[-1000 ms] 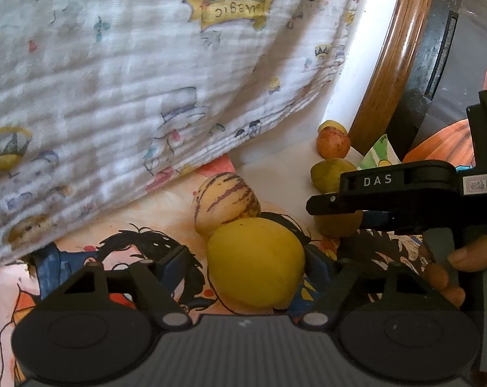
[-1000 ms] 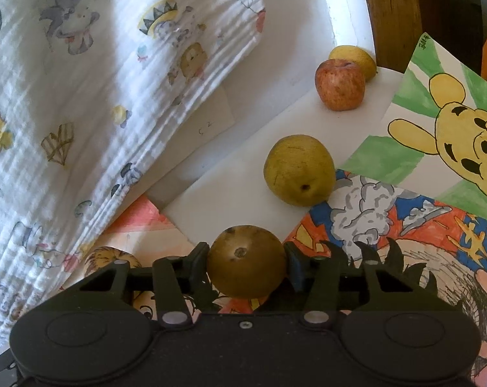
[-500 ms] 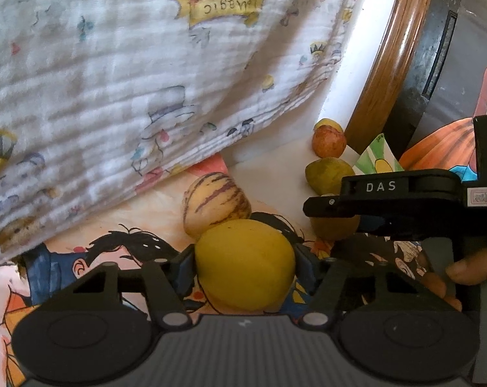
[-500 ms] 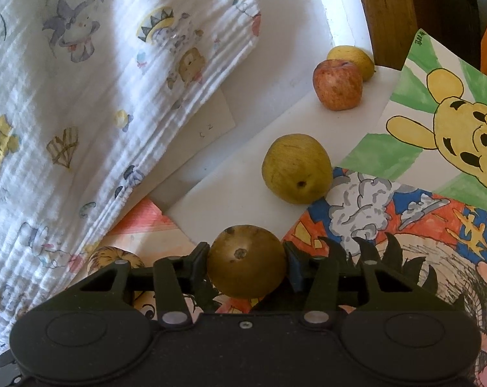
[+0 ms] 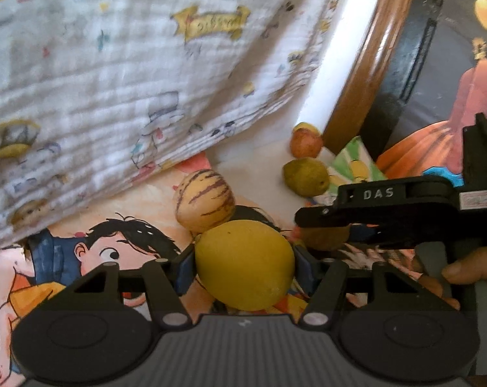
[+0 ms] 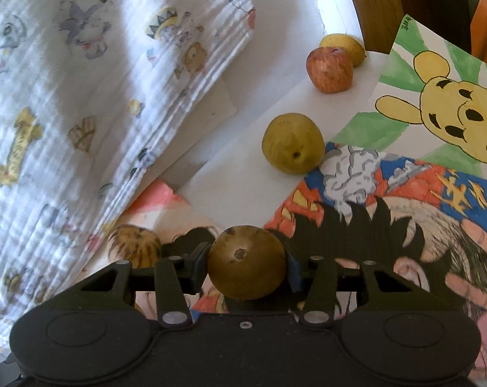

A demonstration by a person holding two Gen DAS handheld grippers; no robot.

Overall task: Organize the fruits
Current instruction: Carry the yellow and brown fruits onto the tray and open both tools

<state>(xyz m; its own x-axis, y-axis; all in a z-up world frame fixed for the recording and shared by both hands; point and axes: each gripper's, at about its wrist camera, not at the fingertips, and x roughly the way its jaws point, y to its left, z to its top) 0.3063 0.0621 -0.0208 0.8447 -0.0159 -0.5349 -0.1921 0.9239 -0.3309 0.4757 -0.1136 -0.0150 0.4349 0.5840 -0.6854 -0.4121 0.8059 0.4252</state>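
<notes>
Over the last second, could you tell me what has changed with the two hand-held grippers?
The left hand-held gripper closed onto the round yellow fruit, which it only straddled before. The right hand-held gripper remains clamped on the brown round fruit; other fruits unmoved.

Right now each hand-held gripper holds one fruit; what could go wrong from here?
1. The left hand-held gripper grips the yellow fruit against the striped fruit; lifting may roll the striped one.
2. The right hand-held gripper pinches the round brown fruit only at its sides, so it could slip.
3. The two grippers sit close together, and the hanging cloth is near; they may collide or snag.
</notes>
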